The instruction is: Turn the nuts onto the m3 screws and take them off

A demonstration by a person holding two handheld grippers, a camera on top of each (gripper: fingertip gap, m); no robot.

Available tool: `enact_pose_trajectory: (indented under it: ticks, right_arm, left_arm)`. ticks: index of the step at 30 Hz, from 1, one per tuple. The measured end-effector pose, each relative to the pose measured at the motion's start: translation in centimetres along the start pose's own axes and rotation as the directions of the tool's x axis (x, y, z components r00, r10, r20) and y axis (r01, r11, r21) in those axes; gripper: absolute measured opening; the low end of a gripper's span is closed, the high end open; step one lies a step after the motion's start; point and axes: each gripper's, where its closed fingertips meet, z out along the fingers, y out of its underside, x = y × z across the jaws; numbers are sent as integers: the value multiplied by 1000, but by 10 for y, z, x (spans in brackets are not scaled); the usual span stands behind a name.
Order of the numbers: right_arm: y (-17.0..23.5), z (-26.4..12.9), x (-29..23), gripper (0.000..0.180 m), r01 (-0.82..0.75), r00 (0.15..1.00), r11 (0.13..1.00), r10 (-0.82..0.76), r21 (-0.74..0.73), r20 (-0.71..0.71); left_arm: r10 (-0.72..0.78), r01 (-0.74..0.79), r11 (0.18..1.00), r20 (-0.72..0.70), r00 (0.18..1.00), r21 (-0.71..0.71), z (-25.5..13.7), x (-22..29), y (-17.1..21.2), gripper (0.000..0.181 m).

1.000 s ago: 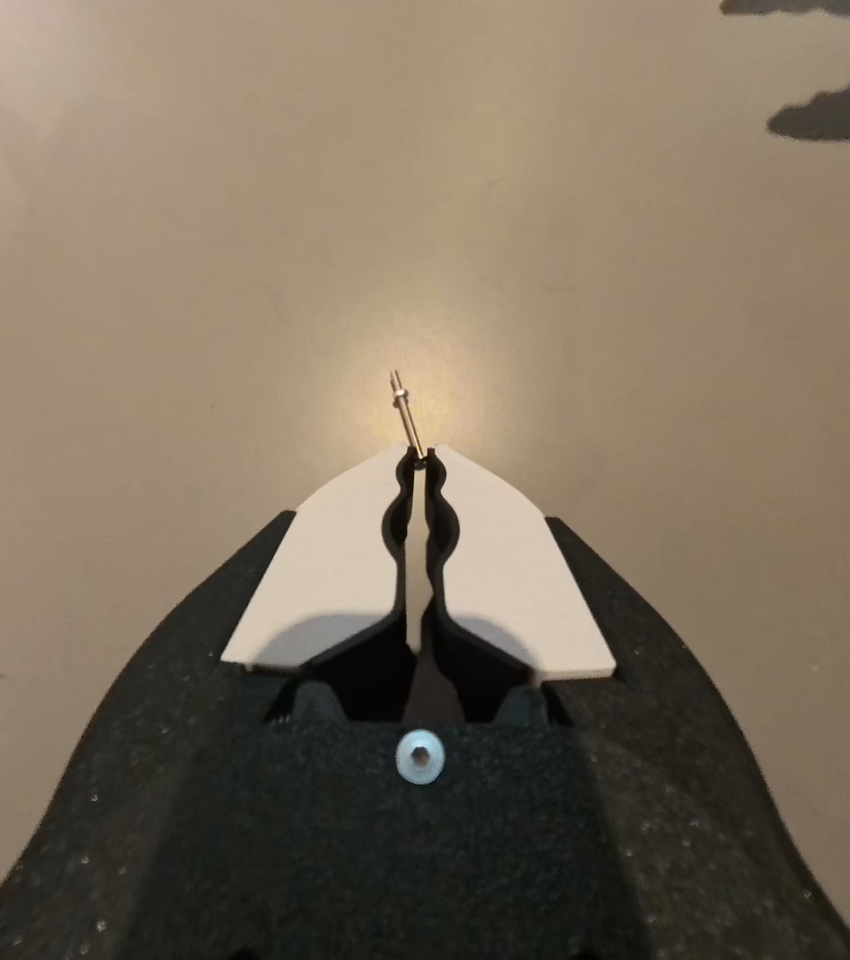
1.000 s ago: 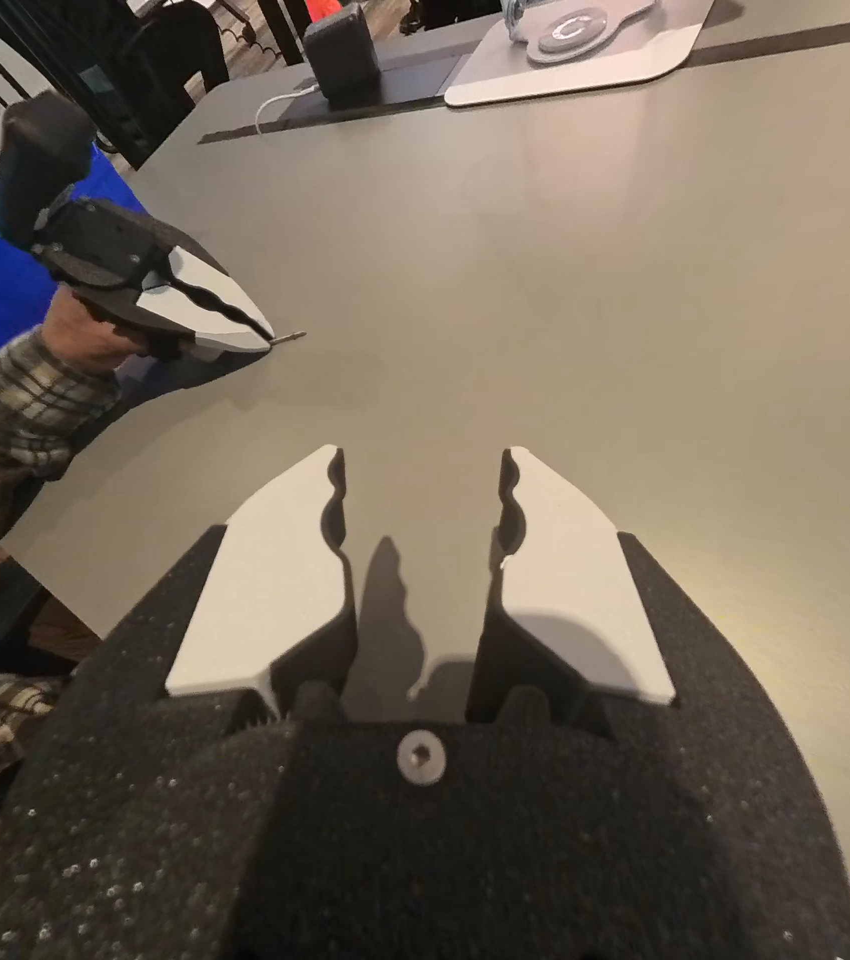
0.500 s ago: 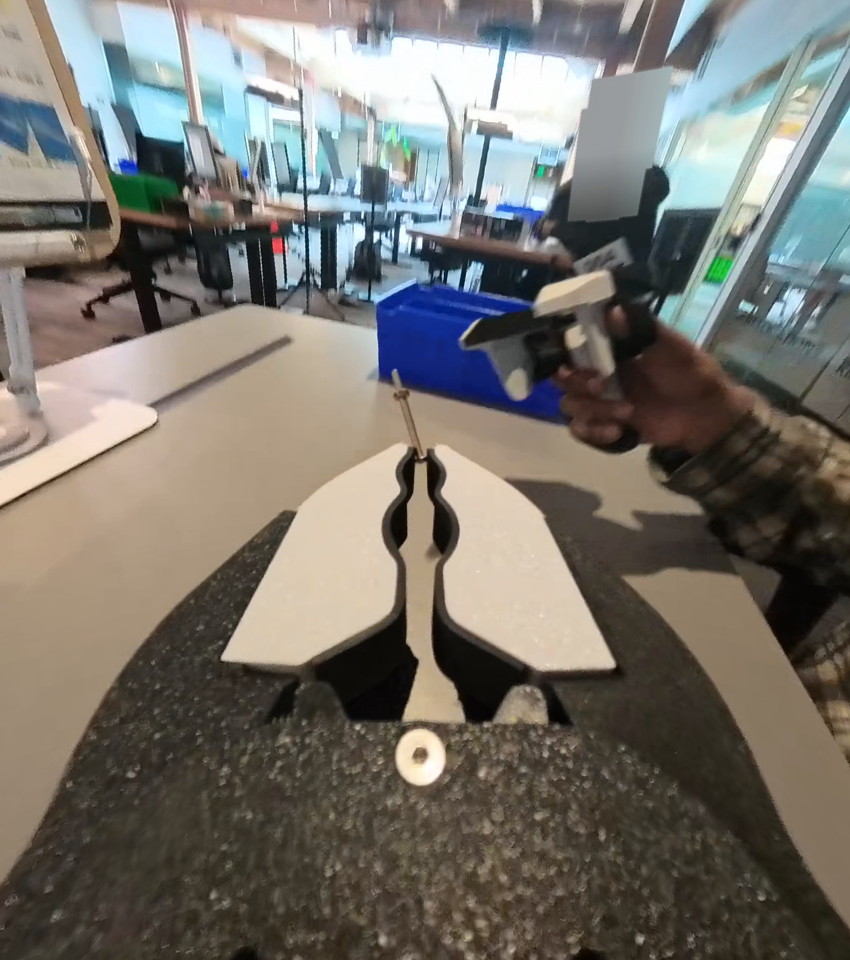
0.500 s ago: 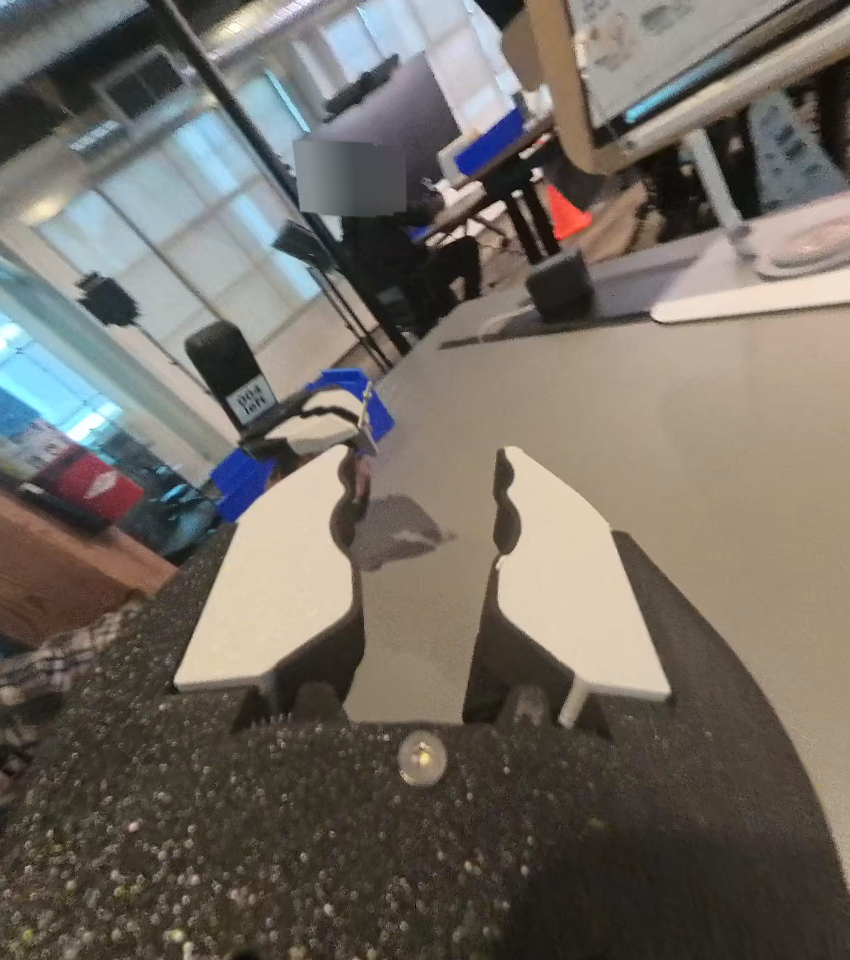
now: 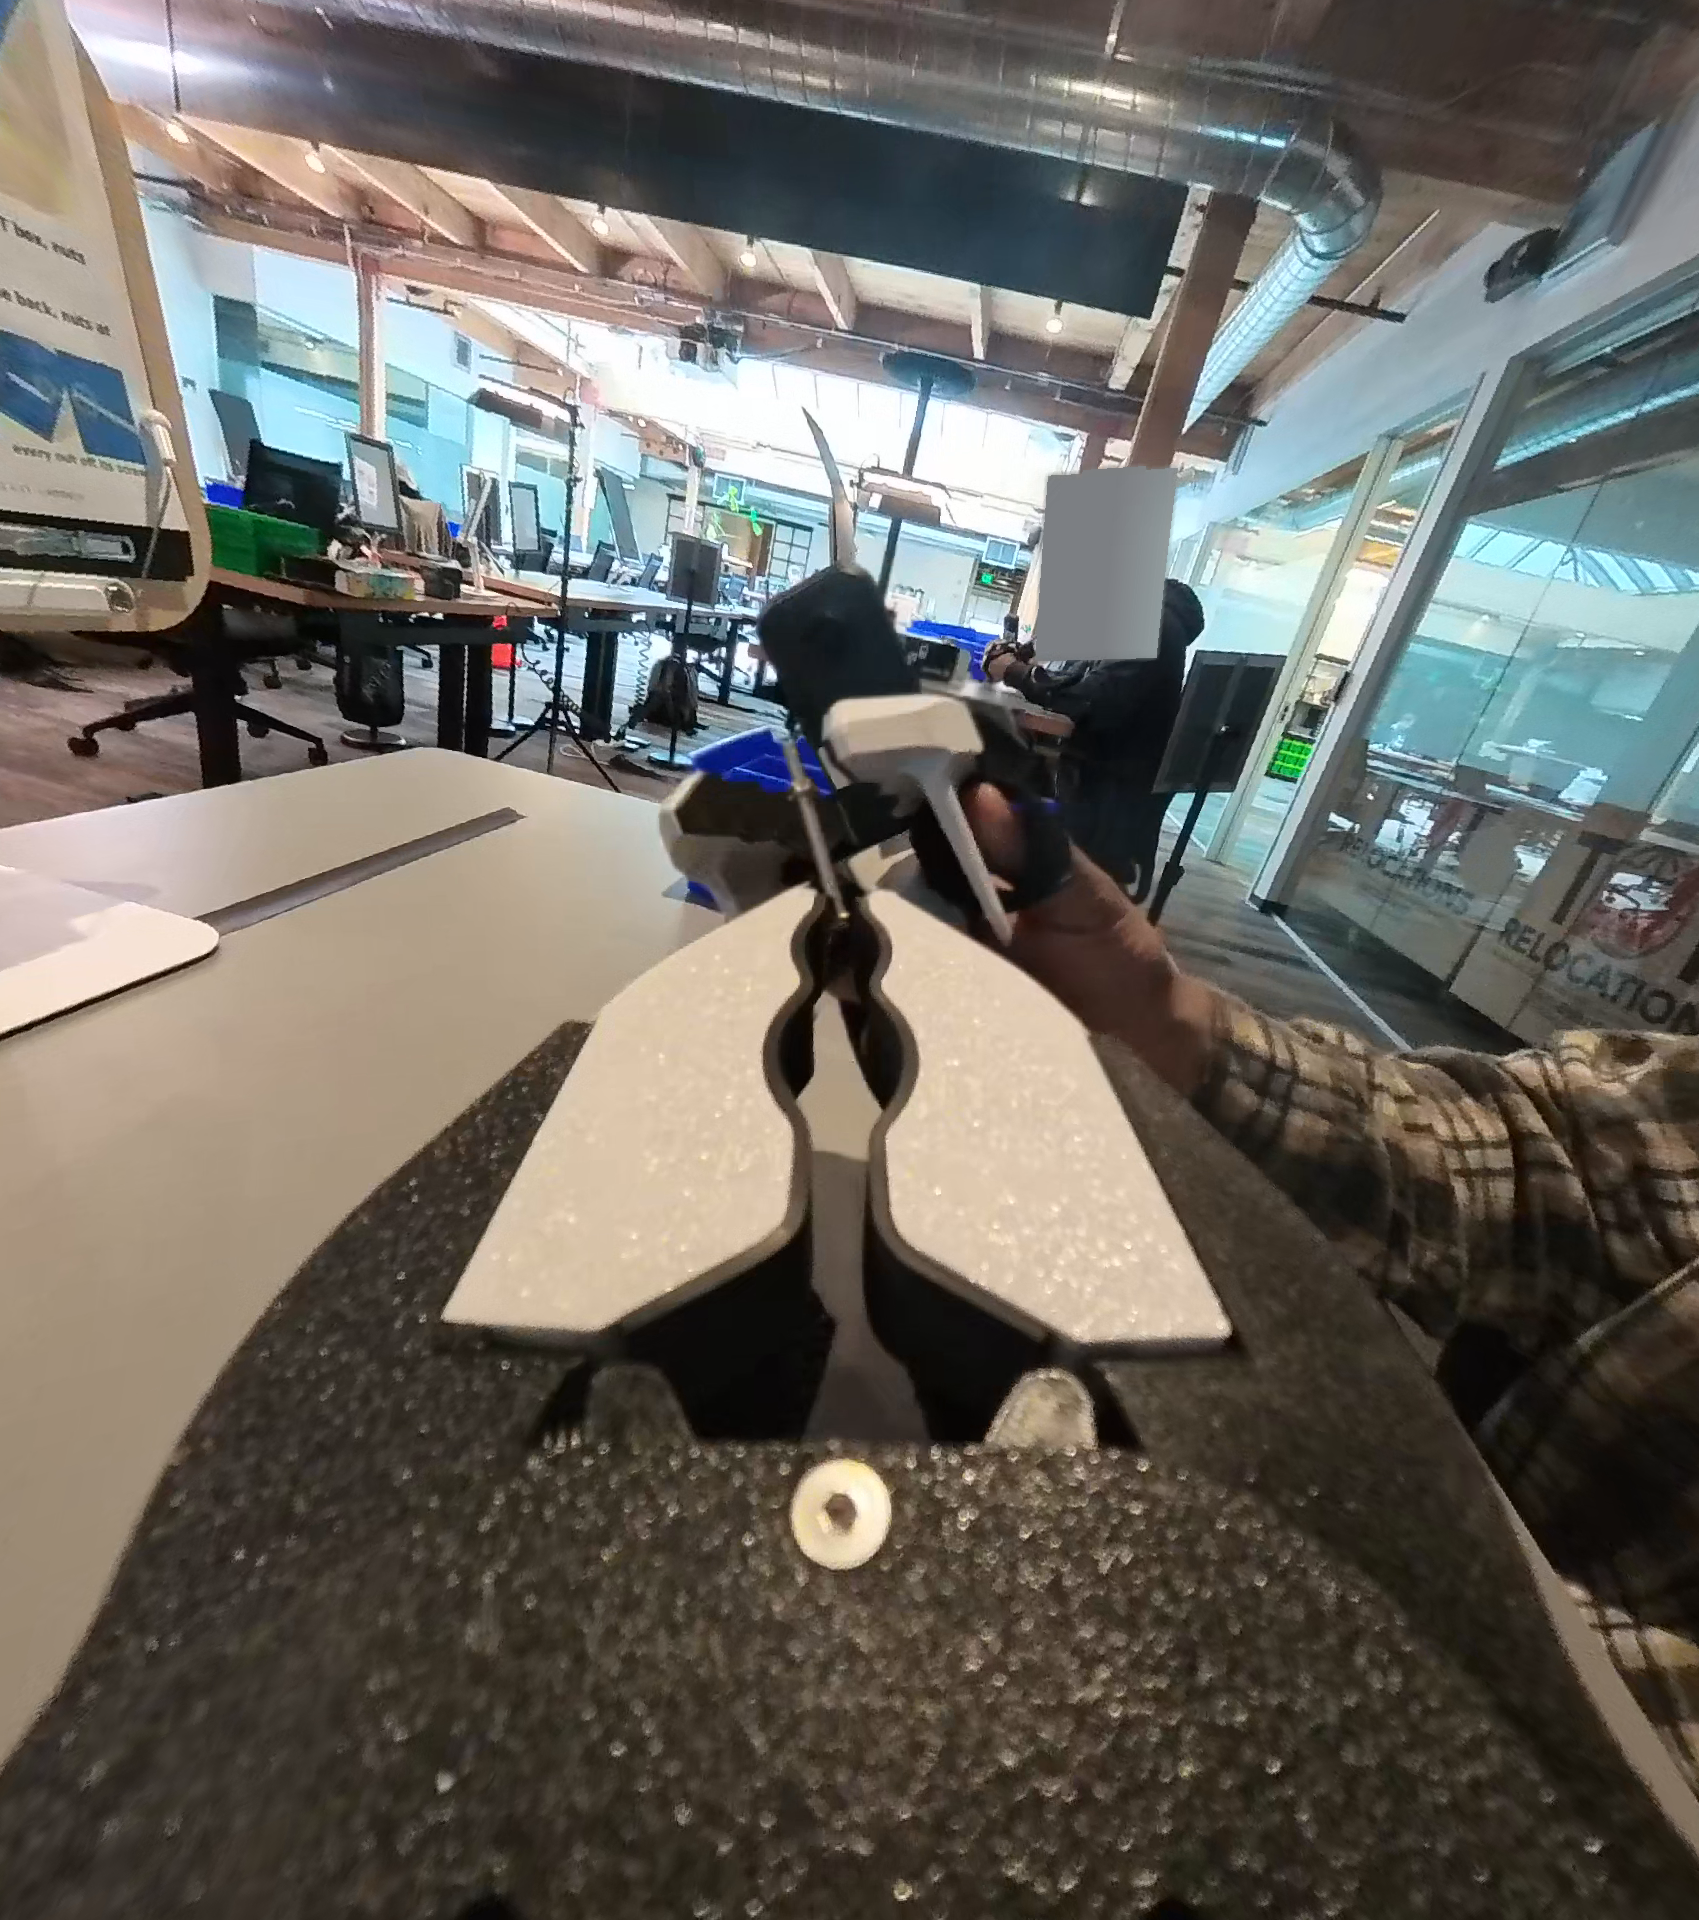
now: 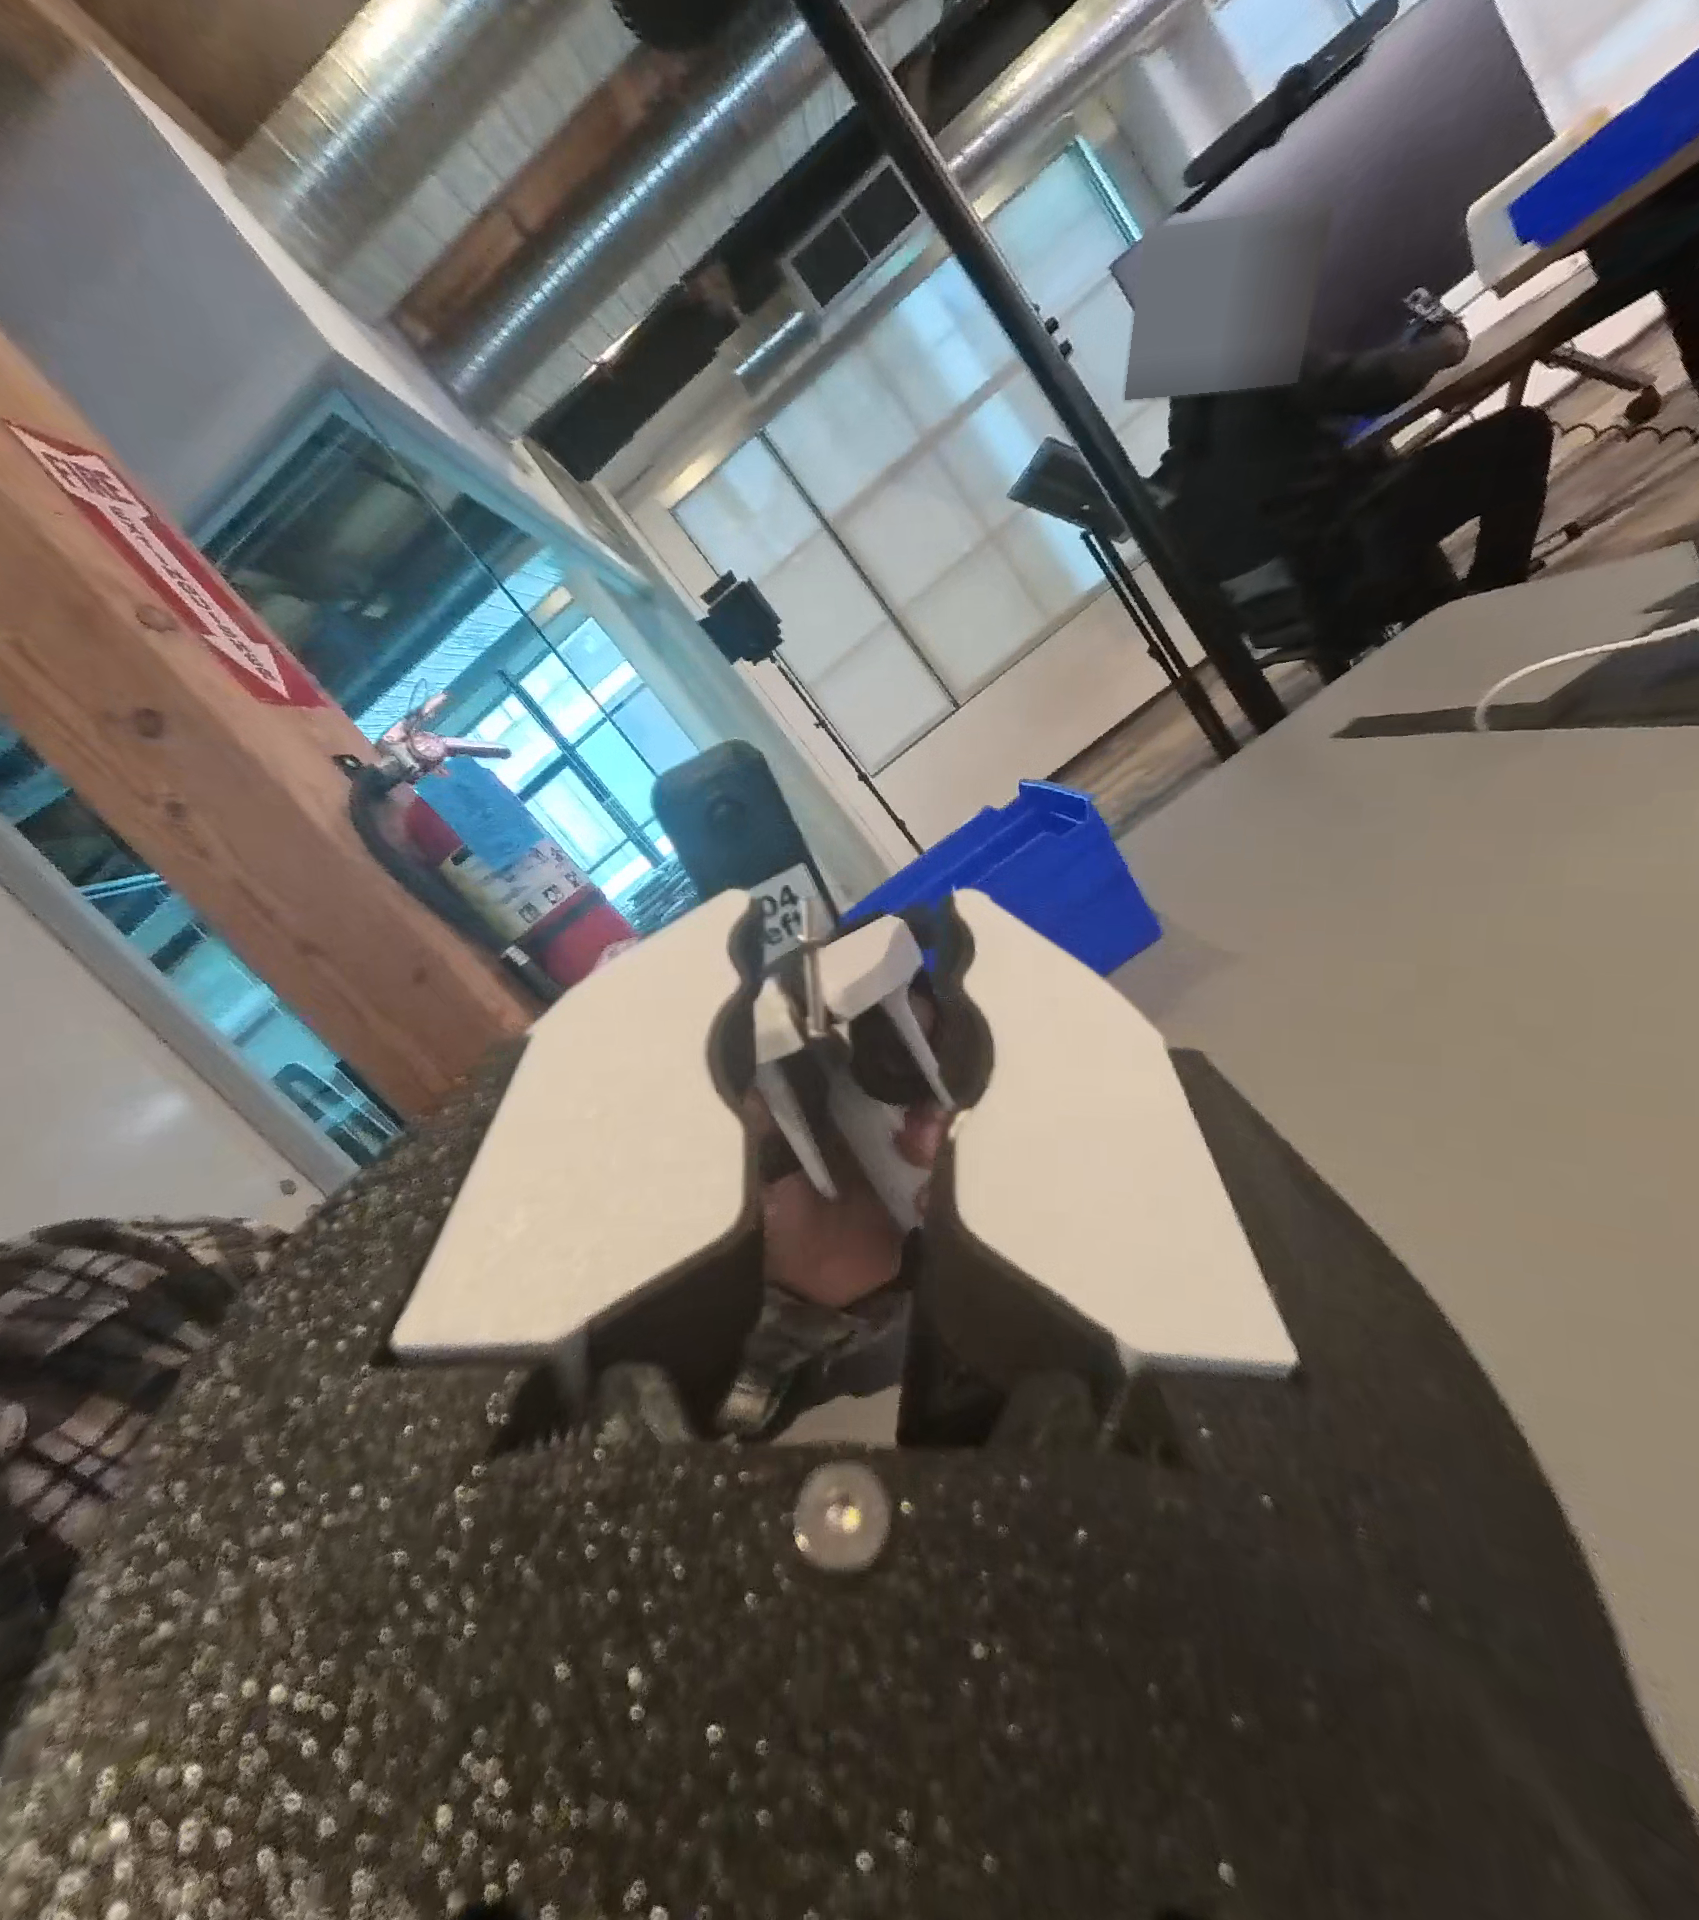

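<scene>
Pinching a thin screw (image 5: 817, 844) by its base, the left gripper (image 5: 840, 914) holds it upright above the table (image 5: 201, 1091). Beyond, the right gripper (image 6: 850, 920) brackets the screw, jaws parted. Any nut is too small to see. The blue bin (image 6: 1063, 883) hides its contents.

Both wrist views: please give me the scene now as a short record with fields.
left gripper: shut on the screw, held by its lower end, lifted above the table
screw: points up, slightly tilted
nut: too small to tell
right gripper: open, faces the left gripper, screw between its fingertips, contact unclear
blue bin: at the table edge, behind the grippers
</scene>
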Motion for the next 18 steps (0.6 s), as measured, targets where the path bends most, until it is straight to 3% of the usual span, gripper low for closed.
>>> enact_pose_trajectory:
  ticks: [9, 13, 18]
  right_arm:
    - [5, 3, -3, 24, 0, 999, 1000, 1, -18, 36]
    - [6, 3, -9, 3, 5, 998, 1000, -3, -24, 63]
    - [8, 4, -11, 2, 36, 998, 998, -33, -56, 51]
  left_arm:
    - [23, -23, 999, -6, 1000, -28, 5, 5, 4, 3]
    - [22, -22, 999, -1, 1000, -32, 5, 3, 5, 3]
    - [7, -8, 999, -24, 1000, -47, 7, 4, 8, 4]
